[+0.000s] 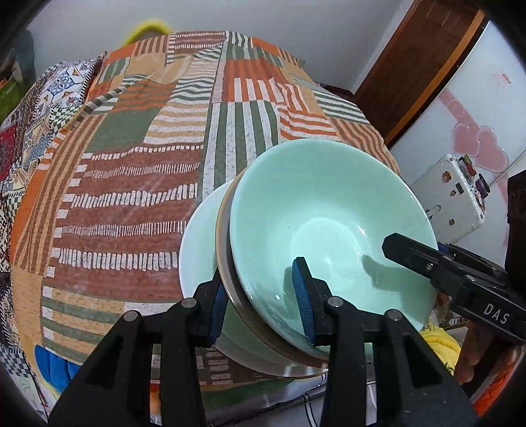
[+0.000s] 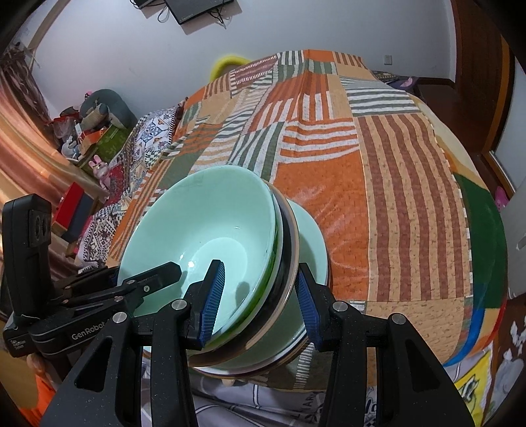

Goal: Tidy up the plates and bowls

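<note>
Bowl stack [image 1: 328, 210] on plate [image 1: 197, 249], patchwork cloth [image 1: 131, 197]; left gripper [image 1: 263, 315], right gripper [image 2: 259, 295] each straddle rim, jaws apart.

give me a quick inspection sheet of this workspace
surface: bed under a striped patchwork quilt in orange, brown and green
job's things: stack of pale green ceramic bowls over a dark-rimmed dish, on a pale plate
clutter: nothing seen on the quilt
grippers: left hand-held gripper and right hand-held gripper each straddle the stack's rim, one finger inside the top bowl
cables: cords hang below a wall screen
surroundings: white suitcase, wooden door, toys on a side shelf
</note>
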### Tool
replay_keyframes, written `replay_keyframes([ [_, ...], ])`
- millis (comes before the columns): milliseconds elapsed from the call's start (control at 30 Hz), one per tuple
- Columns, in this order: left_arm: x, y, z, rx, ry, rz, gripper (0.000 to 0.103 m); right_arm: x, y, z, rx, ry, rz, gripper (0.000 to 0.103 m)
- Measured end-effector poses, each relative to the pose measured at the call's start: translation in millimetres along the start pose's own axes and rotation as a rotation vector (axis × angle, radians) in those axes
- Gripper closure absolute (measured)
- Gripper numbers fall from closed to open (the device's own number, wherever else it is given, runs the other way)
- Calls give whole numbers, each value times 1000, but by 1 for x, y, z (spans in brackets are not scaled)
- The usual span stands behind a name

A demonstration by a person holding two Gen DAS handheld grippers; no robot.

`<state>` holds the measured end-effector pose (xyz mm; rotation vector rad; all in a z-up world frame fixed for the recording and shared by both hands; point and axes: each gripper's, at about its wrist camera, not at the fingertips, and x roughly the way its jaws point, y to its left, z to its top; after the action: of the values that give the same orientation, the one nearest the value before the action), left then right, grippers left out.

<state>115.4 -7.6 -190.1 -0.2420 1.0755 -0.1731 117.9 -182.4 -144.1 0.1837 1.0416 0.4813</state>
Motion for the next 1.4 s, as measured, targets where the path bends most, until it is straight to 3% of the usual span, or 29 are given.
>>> replay_keyframes([
  [600, 1, 6, 0, -23, -1, -17, 64, 0, 0, -2, -11, -25, 21, 59],
  [733, -20, 6, 0, -9, -75, 8, 58, -9, 2, -2, -39, -55, -8, 54],
  [900, -44, 1, 0, 8, -148, 35, 58, -28, 5, 1, -55, -105, -9, 53],
  [1000, -69, -7, 0, 37, -232, 57, 58, -41, 11, 4, -73, -140, -9, 53],
  [1167, -115, -25, -1, 89, -392, 94, 51, -73, 23, 10, -120, -239, -9, 52],
  [1300, -148, -37, -1, 127, -485, 77, 47, -107, 35, 14, -155, -355, -12, 40],
  [1400, -171, -43, -2, 135, -555, 74, 42, -125, 40, 15, -175, -418, -5, 37],
])
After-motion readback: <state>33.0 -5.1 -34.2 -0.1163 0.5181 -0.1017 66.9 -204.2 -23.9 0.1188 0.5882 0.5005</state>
